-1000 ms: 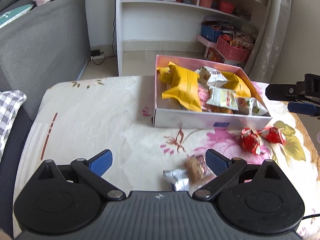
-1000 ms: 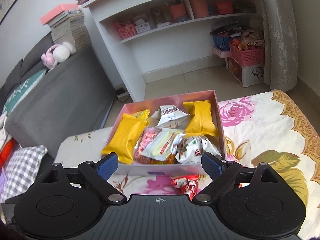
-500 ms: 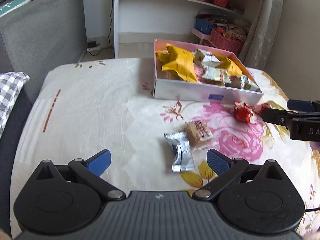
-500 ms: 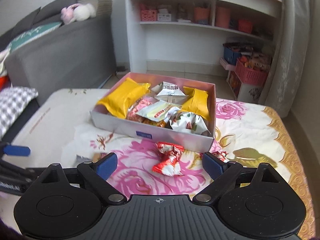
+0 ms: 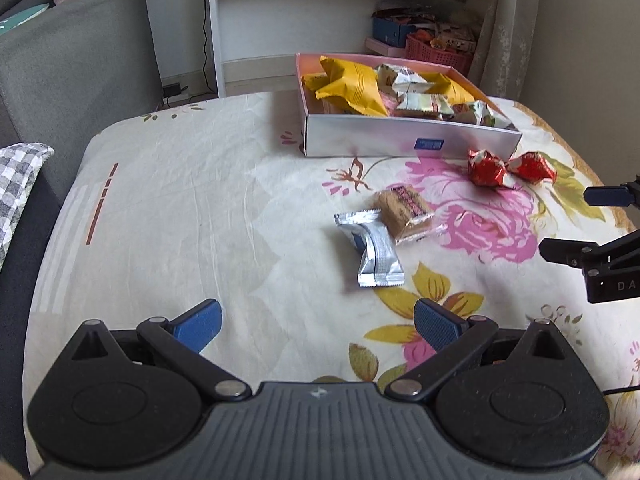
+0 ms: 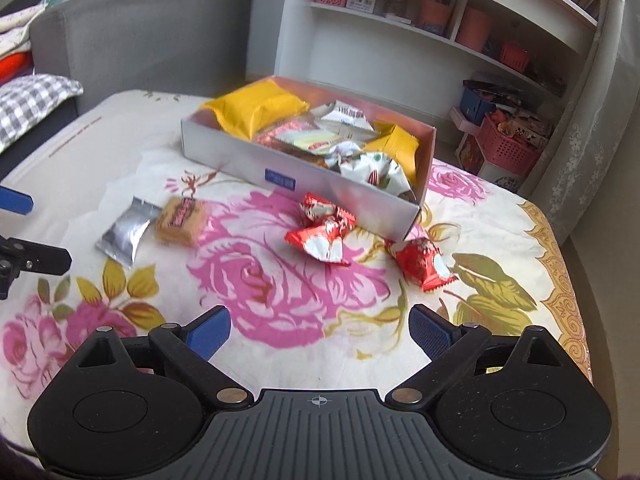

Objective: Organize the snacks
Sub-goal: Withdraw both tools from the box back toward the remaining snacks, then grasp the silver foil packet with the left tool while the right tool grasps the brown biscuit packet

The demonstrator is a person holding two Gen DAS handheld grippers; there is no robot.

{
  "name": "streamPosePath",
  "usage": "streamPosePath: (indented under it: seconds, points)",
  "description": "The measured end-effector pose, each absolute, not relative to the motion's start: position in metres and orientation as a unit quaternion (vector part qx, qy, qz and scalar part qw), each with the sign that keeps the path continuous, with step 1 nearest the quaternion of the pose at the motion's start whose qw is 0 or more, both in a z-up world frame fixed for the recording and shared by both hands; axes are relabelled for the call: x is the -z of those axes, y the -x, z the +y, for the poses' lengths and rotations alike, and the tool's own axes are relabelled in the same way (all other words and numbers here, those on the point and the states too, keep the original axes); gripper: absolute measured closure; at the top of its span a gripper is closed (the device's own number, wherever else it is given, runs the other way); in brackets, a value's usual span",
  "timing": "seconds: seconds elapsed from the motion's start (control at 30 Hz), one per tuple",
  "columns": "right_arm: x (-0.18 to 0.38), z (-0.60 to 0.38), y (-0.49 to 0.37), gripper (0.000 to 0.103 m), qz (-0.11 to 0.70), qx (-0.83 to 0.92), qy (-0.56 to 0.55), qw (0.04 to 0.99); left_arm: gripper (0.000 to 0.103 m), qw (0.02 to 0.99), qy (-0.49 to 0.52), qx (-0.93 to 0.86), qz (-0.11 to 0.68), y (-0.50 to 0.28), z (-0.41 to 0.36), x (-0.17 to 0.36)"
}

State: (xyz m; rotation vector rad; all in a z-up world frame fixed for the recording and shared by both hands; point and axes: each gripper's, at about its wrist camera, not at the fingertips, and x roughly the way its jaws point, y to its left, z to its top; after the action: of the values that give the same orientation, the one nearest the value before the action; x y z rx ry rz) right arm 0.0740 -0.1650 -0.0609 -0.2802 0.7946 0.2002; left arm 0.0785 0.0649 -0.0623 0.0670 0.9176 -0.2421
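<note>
Left hand-held gripper (image 5: 316, 322) hovers over the floral table (image 5: 200, 208), jaws spread wide, holding nothing. Ahead of it lies a silver packet (image 5: 372, 248), long axis running away from the gripper, touching a clear-wrapped biscuit (image 5: 404, 210) beyond. Right hand-held gripper (image 6: 318, 328) is likewise wide and empty, above the pink rose print. In front of it sit two red candies (image 6: 322, 228) (image 6: 424, 262), the nearer-left one just beside the snack box (image 6: 304, 178), whose long side runs diagonally. Yellow packs (image 6: 256, 110) and others fill the box. A white shelf (image 6: 400, 20) and grey sofa (image 6: 140, 40) stand behind.
</note>
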Motion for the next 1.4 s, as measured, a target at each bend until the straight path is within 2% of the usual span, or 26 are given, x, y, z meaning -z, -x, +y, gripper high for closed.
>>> streamPosePath:
  seconds: [0.47, 0.73, 0.9, 1.07, 1.17, 1.27, 1.4]
  points:
    - [0.083, -0.169, -0.079, 0.006, 0.405, -0.096, 0.158, 0.895, 0.001, 0.89, -0.039, 0.16, 0.425, -0.075, 0.055, 0.075]
    - [0.084, -0.174, -0.086, 0.006, 0.412, -0.091, 0.137, 0.896, 0.009, 0.895, -0.039, 0.174, 0.409, -0.081, 0.041, 0.078]
    - [0.084, -0.176, -0.097, 0.006, 0.419, -0.083, 0.103, 0.898, 0.032, 0.896, -0.04, 0.159, 0.412, -0.096, 0.03, 0.084]
    - [0.083, -0.17, -0.107, 0.006, 0.429, -0.089, 0.068, 0.897, 0.049, 0.903, -0.041, 0.14, 0.405, -0.103, 0.027, 0.085]
    - [0.083, -0.162, -0.112, 0.006, 0.435, -0.102, 0.054, 0.893, 0.071, 0.903, -0.042, 0.129, 0.407, -0.106, 0.03, 0.083]
    - [0.084, -0.152, -0.116, 0.006, 0.438, -0.115, 0.044, 0.89, 0.074, 0.902, -0.031, 0.12, 0.413, -0.108, 0.038, 0.08]
    - [0.084, -0.136, -0.121, 0.006, 0.442, -0.133, 0.034, 0.886, 0.086, 0.903, -0.021, 0.108, 0.415, -0.107, 0.05, 0.075]
